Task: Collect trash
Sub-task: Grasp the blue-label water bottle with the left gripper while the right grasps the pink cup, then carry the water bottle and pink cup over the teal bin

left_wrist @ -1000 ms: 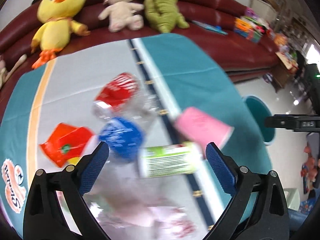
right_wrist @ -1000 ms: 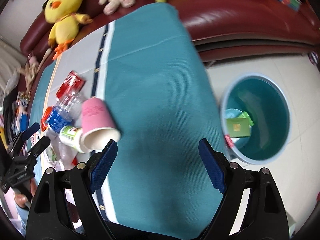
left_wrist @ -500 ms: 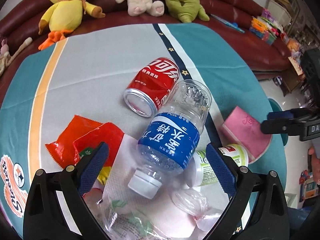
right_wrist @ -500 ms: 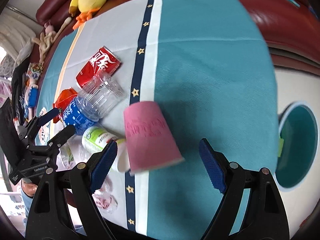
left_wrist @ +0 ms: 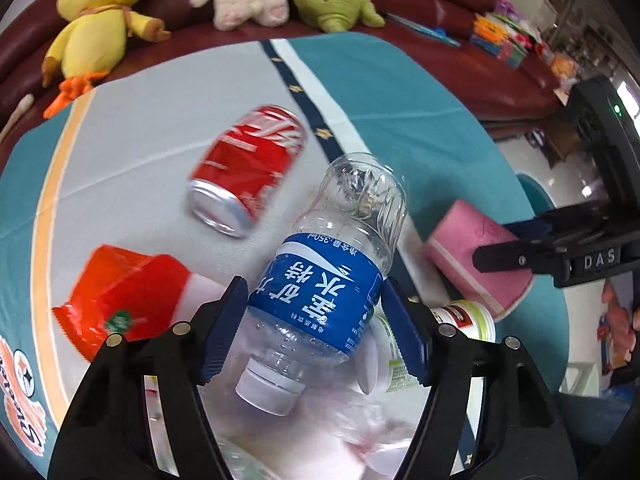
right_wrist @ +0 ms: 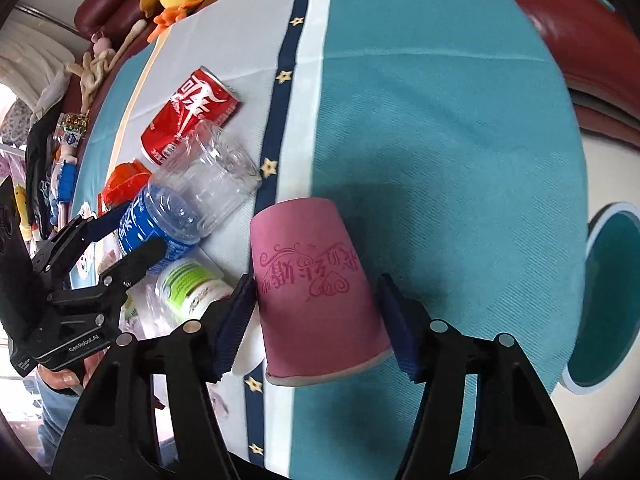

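Closing on two pieces of trash at once, one per gripper, over a teal and white tablecloth (right_wrist: 440, 120).
Left gripper (left_wrist: 314, 322): jaws narrowing around the clear water bottle (left_wrist: 332, 276) at its blue label; pads look at or just short of contact.
Right gripper (right_wrist: 316, 320): jaws narrowing around the pink paper cup (right_wrist: 312, 292), lying on its side; slight gaps remain.
Advice: squeeze gently, since both would probably crush.
Destination: teal bin (right_wrist: 608, 300), on the floor at far right.
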Motion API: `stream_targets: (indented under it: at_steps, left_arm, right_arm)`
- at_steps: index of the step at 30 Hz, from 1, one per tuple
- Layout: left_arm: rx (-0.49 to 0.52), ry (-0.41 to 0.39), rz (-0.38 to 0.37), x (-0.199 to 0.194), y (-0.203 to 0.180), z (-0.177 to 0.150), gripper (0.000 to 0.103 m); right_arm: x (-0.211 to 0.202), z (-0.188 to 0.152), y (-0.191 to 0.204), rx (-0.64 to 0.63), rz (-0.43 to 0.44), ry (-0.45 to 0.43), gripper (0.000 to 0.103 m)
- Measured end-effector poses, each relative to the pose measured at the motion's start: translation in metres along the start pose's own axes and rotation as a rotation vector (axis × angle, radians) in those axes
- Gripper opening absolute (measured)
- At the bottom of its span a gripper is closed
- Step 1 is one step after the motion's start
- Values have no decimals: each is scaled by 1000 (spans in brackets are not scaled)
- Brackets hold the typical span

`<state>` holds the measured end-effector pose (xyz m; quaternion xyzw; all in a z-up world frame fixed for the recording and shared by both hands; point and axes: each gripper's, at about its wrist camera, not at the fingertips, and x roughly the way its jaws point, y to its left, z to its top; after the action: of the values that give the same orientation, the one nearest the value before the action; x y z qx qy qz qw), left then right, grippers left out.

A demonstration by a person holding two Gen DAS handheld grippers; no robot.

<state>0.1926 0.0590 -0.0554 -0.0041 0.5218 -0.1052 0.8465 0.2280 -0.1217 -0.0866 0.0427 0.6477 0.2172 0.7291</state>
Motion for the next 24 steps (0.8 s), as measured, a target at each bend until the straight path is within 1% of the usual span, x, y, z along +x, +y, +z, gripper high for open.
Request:
stream_targets:
  at_steps: [4,8,10,12,15,19,22,23,24]
  left_arm:
    - [46,31,2,11,-15,4,71]
    - [91,47,29,23,-27,16,73]
    - [119,72,59,32,-34,18,76]
    - [141,90,87,42,-40,21,76]
    - [149,106,95,55,-46,27,77]
    - [153,91,96,59,-52,29,74]
    - [139,70,99,54,-55,30,74]
    - [122,57,99,49,-54,31,74]
    - [108,46,96,45,-54,33,74]
  right_arm:
    - [-7,-8,-21,49,0,-13,60]
    - [-12,-14,-37,88,7,-21,63]
    - [-14,-18,-41,90,4,-22,63]
    - [-15,-21,-44,88,6,-24,64]
    - [-13,-25,-49,98,13,-17,69]
    - [-11,-32,-56,106,32,-14,70]
    - [-11,-41,-59,80,21,-34,70]
    - [-12,-43,-59,67,27,-46,62]
    - [-13,-44,-58,64,29,-57,61]
